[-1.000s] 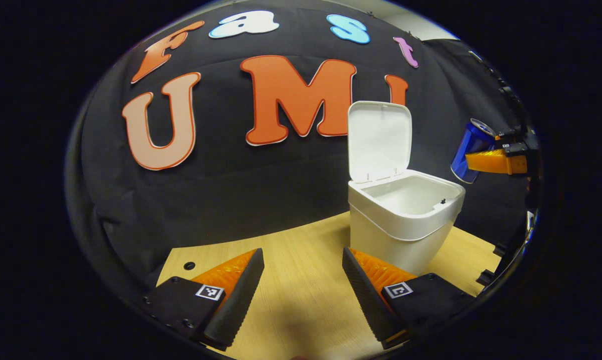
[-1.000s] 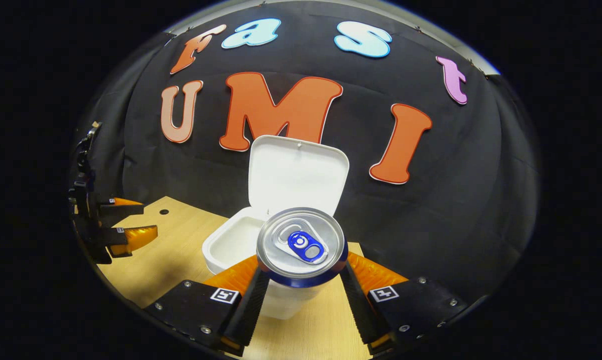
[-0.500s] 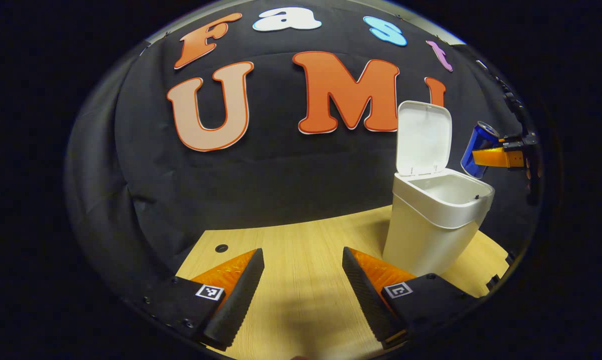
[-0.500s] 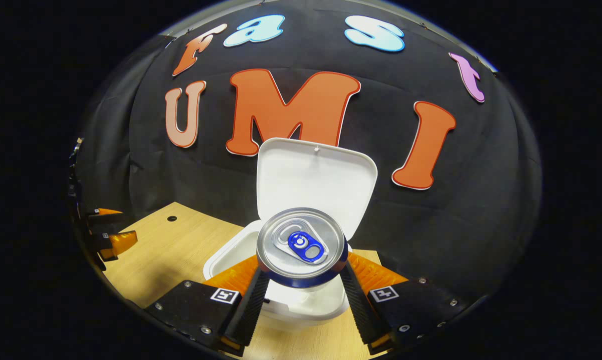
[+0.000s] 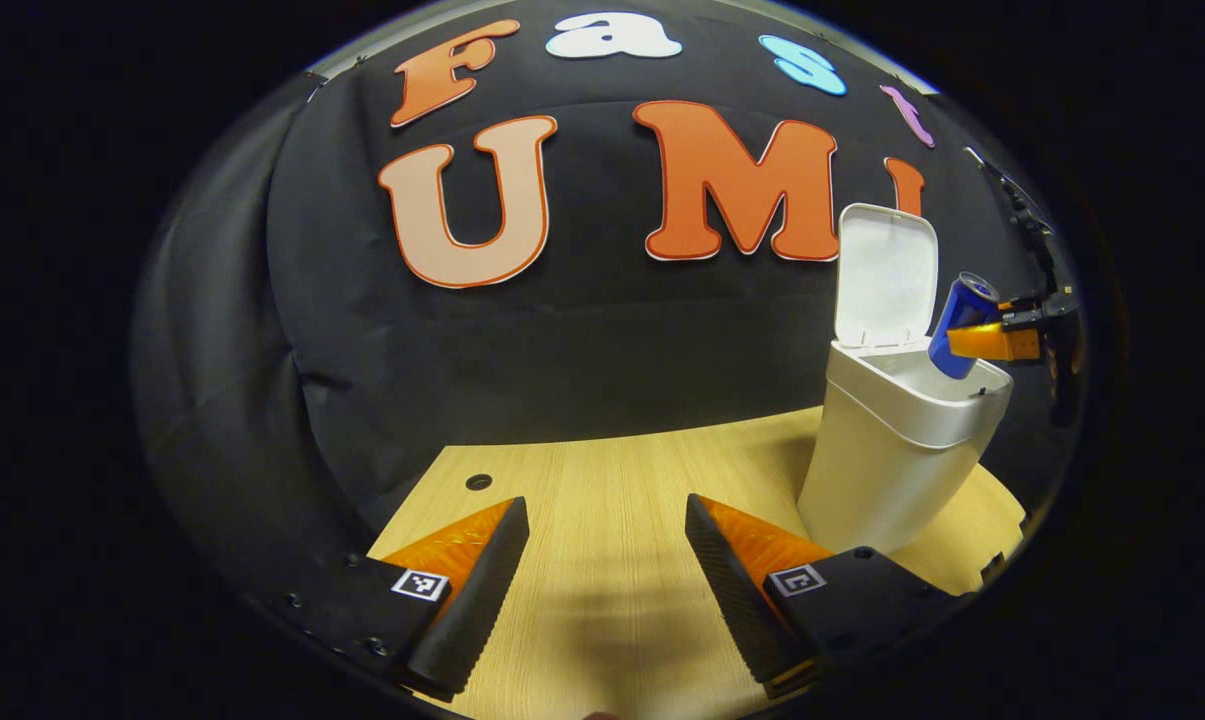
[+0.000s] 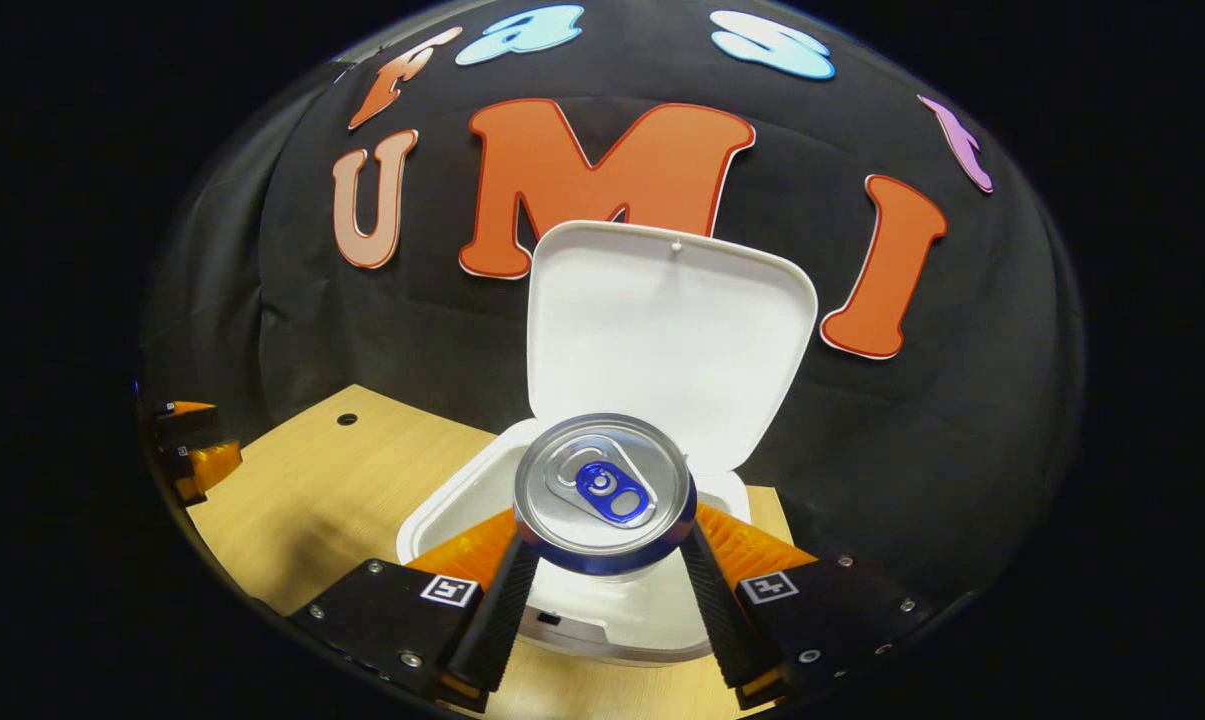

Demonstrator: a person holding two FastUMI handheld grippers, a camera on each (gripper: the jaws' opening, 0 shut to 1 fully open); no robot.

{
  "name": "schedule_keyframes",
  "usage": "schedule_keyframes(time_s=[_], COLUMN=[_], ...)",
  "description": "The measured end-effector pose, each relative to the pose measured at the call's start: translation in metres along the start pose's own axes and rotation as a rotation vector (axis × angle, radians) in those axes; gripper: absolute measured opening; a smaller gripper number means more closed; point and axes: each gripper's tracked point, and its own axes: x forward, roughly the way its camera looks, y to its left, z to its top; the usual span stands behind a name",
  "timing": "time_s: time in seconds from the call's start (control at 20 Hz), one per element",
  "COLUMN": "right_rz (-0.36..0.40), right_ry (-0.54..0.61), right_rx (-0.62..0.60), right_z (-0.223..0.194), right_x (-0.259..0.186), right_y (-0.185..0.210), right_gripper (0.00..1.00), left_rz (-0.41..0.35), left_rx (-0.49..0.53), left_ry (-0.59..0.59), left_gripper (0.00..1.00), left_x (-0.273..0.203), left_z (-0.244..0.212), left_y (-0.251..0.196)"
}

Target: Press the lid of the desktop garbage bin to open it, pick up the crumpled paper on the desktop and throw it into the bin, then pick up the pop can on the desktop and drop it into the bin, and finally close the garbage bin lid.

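The right gripper [image 6: 602,575] pinched the pop can [image 6: 604,492] between both fingers, its silver top facing the camera, held over the open mouth of the white garbage bin [image 6: 462,505]. The lid [image 6: 667,330] stood upright behind the can. The left gripper [image 5: 607,575] hung spread and empty above the wooden desktop [image 5: 602,480], with the bin off to its right

Left gripper view sits low over the surface [image 5: 602,500], facing the booth wall, bin [image 5: 897,450] well off to its right; right gripper view looks down close above the same bin [image 6: 602,610]; both share bin and surface.
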Motion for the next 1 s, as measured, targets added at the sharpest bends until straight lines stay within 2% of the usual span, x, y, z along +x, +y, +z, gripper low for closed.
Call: schedule_keyframes(time_s=[0.2,0.25,0.3,0.5,0.7,1.0], right_rz=[0.014,0.009,0.004,-0.002,-0.024,-0.035], right_ry=[0.048,0.059,0.067,0.041,-0.008,-0.125], right_rx=[0.003,0.007,0.009,0.013,0.017,-0.004], right_z=[-0.016,-0.020,-0.022,-0.010,0.024,0.102], right_x=[0.007,0.007,0.009,0.006,0.006,-0.005], right_y=[0.008,0.007,0.007,0.004,-0.004,-0.012], right_gripper=[0.80,0.81,0.81,0.84,0.90,0.90], left_rz=[0.010,0.010,0.013,0.025,0.036,0.066], left_rx=[-0.006,-0.009,-0.012,-0.022,-0.024,-0.043], left_ry=[0.000,-0.002,-0.002,-0.007,-0.011,-0.009], left_gripper=[1.00,0.96,1.00,1.00,1.00,1.00], left_x=[-0.002,-0.003,-0.003,-0.004,-0.007,-0.007], left_z=[-0.001,-0.003,-0.003,-0.005,-0.007,-0.013], left_y=[0.007,0.007,0.010,0.019,0.027,0.043])
